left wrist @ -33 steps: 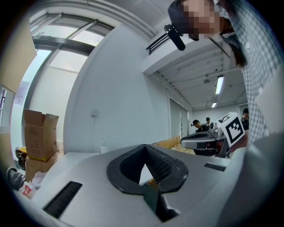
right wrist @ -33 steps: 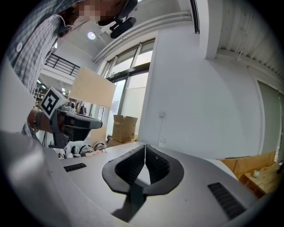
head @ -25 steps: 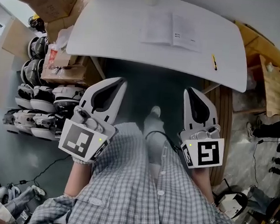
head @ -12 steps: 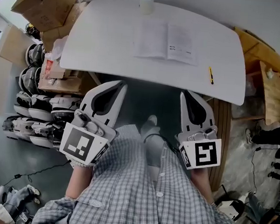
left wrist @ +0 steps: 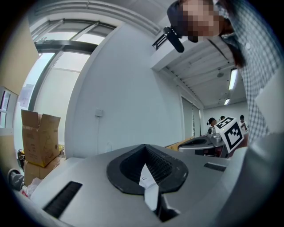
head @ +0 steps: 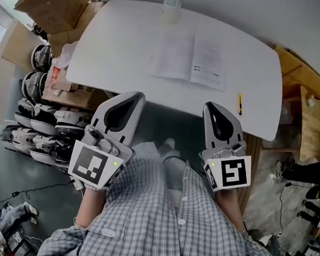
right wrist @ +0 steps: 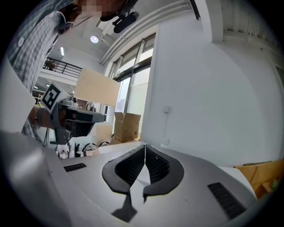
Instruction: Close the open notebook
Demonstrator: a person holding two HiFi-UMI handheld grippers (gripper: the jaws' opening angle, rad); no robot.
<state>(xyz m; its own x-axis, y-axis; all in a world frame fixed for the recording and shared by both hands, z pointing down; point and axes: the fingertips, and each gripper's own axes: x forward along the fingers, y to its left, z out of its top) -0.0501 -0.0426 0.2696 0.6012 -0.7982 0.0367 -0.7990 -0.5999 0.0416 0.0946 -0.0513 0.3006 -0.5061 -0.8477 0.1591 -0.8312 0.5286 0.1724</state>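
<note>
Now, notebook open on table, L gripper & R gripper clenched, empty

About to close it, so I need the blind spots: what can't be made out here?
- Open white paper notebook: print too small in head view; in the gripper views the left gripper and right gripper block most of the white table.
- Clear container at the table's far edge: cut off by head view's top edge.
- Thin yellow-black stick: too small to identify.
</note>
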